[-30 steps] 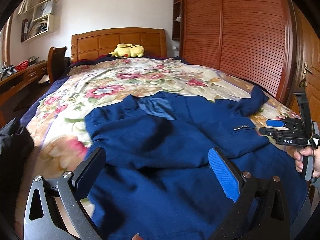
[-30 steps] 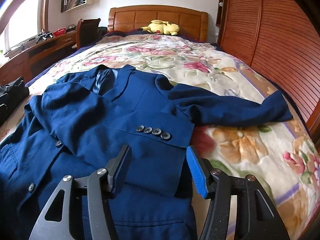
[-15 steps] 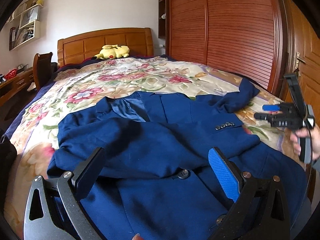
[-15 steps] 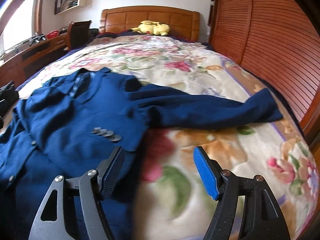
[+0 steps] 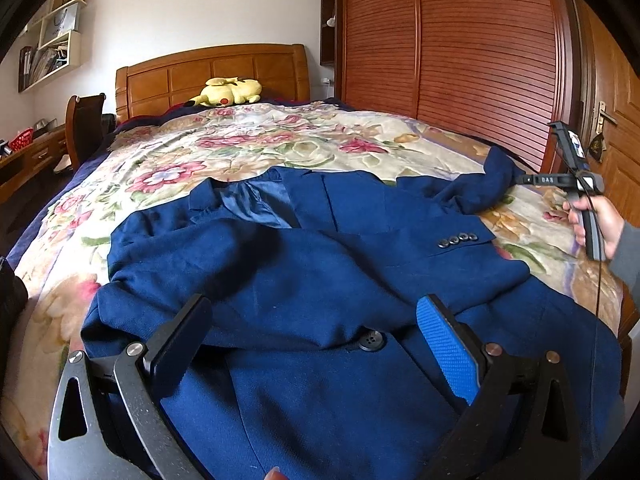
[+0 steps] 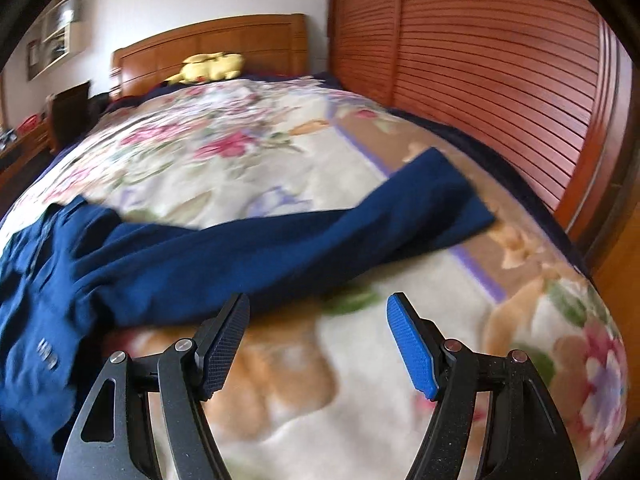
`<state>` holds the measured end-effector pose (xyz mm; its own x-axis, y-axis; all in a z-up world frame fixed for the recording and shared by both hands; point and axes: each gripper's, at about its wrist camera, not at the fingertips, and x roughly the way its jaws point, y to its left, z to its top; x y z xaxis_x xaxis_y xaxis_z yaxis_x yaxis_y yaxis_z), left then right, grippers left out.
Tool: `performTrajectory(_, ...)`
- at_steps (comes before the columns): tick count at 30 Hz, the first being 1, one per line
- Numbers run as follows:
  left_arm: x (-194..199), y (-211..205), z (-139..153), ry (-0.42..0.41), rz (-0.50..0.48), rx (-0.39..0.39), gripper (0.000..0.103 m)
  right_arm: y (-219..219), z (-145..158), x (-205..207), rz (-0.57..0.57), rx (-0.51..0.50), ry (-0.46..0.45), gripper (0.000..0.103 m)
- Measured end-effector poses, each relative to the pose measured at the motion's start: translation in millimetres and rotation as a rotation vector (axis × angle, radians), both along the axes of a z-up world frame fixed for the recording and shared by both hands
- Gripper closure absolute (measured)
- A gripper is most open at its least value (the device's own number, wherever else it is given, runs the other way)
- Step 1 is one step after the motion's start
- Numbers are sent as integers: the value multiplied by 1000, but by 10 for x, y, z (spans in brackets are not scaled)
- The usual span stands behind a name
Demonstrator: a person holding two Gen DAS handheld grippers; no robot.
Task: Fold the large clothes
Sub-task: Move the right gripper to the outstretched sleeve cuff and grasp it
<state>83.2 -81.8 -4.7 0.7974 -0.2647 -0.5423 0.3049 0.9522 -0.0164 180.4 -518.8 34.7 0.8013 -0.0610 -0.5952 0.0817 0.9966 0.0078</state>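
Observation:
A navy blue suit jacket [image 5: 320, 280] lies front up on the floral bedspread [image 5: 248, 148], one sleeve folded across its chest with cuff buttons [image 5: 458, 239] showing. Its other sleeve [image 6: 320, 240] stretches out to the right across the bedspread [image 6: 360, 400]. My left gripper [image 5: 312, 344] is open and empty, hovering over the jacket's lower front near a black button [image 5: 371, 340]. My right gripper [image 6: 318, 340] is open and empty, just short of the outstretched sleeve; it also shows in the left wrist view [image 5: 520, 179], beside the sleeve end [image 5: 492, 184].
A yellow plush toy [image 5: 228, 91] lies by the wooden headboard [image 5: 212, 76]. A slatted wooden wardrobe [image 5: 460, 52] runs along the bed's right side, with a door [image 5: 616, 128] beyond. A chair [image 5: 86, 128] and desk stand at the left.
My right gripper has swung right, away from the jacket's chest toward the outstretched sleeve. My left gripper's view has turned right and now sits over the jacket's lower front. Both stay open.

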Motion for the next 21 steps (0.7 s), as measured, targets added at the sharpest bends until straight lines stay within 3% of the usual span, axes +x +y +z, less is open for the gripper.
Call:
performTrajectory(7, 41, 0, -53, 12, 9, 7, 1, -272, -34, 450, -110, 43, 20, 30)
performTrajectory(14, 74, -15, -109, 35, 4, 11, 1, -566, -129, 697, -210, 152, 29, 30)
performTrajectory(21, 86, -38, -137, 45, 0, 23, 1, -667, -252, 957, -281, 155, 85, 30)
